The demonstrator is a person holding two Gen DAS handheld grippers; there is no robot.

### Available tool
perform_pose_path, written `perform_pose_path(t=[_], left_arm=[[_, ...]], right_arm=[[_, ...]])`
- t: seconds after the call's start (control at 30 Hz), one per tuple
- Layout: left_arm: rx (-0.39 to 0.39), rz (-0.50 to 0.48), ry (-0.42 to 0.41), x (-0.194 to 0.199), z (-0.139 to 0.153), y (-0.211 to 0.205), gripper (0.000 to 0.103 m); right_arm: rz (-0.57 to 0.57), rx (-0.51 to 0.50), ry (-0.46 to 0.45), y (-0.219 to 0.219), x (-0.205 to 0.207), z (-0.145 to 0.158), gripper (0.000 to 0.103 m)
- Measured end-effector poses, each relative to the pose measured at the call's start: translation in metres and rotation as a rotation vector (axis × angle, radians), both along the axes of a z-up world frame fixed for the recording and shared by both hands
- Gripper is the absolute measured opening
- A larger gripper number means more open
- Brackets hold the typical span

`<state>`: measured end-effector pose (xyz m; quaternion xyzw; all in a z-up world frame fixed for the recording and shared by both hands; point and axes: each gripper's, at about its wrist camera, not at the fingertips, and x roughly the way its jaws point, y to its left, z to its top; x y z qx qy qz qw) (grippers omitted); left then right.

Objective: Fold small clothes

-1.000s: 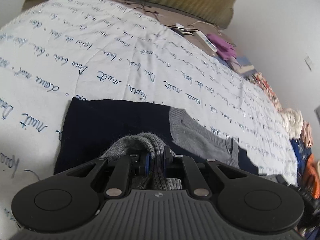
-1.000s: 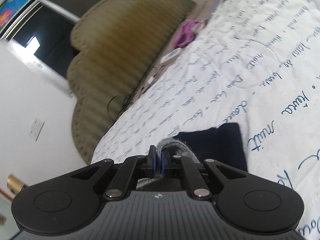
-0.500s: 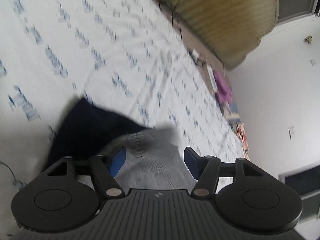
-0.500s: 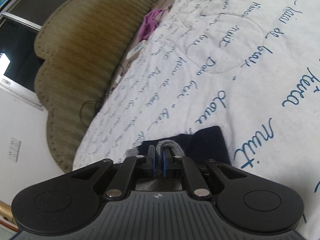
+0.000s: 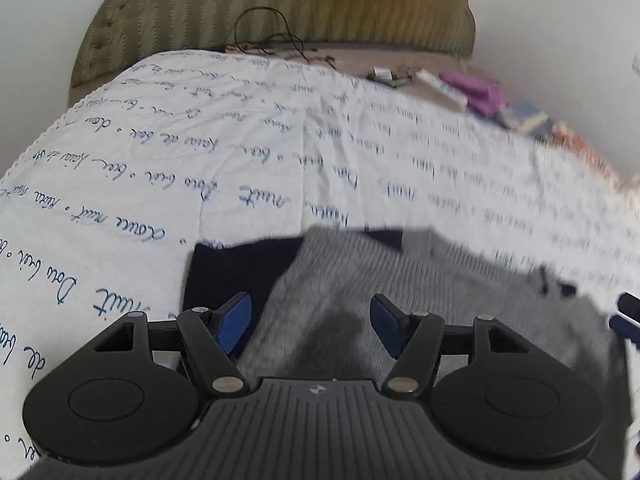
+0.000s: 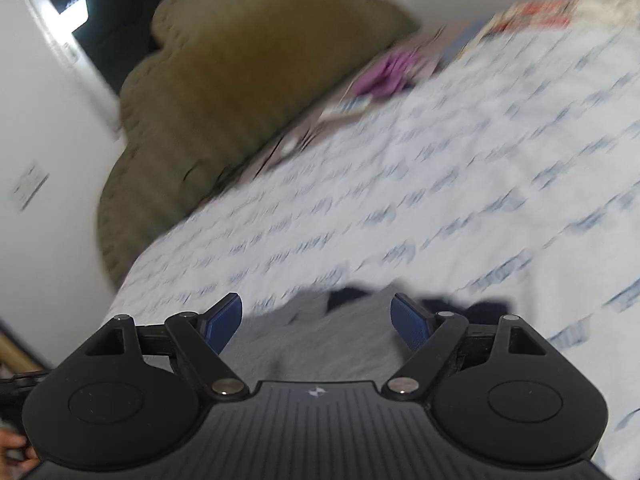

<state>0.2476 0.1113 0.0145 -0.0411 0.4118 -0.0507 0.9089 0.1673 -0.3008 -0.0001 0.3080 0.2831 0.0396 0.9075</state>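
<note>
On the bed [image 5: 280, 152], the left view shows a white cover with blue writing, a green headboard [image 5: 320, 4] behind. The left gripper [image 5: 310, 322] has just opened its jaws over the grey and navy cloth [image 5: 352, 280]. From the right view, the right gripper [image 6: 316, 322] has just opened too, jaws apart above the cloth; a dark window [image 6: 100, 28] sits in the white wall.

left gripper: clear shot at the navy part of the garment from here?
Probably yes. The left gripper is open, nothing pinched, over the grey knit panel. The navy part lies bare on the bedspread just beside its left finger, nothing covering it.
</note>
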Motion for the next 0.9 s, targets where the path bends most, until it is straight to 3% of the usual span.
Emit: perform_pose_path(t=[0.1,0.23,0.4,0.5,0.73,0.9], left_arm=[[0.062,0.019,0.027,-0.003,-0.012,0.001,0.068],[0.068,0.018,0.020,-0.018,-0.010,0.005,0.069],[0.100,0.011,-0.002,-0.034,-0.009,-0.001,0.073],[0.137,0.002,-0.015,-0.042,-0.010,-0.005,0.074],[0.175,0.001,-0.030,-0.057,-0.012,-0.004,0.078],[0.188,0.006,-0.046,-0.066,-0.016,-0.001,0.087]], right_arm=[[-0.015,-0.174,0.147,0.012,0.016,-0.012,0.081],[-0.122,-0.357,0.159,0.023,0.000,-0.003,0.081],[-0.052,-0.427,0.096,0.052,-0.022,0.007,0.091],[0.022,-0.494,0.132,0.071,-0.022,-0.004,0.092],[0.017,-0.447,0.114,0.073,-0.041,-0.011,0.092],[0.033,-0.507,0.093,0.081,-0.055,-0.008,0.092]])
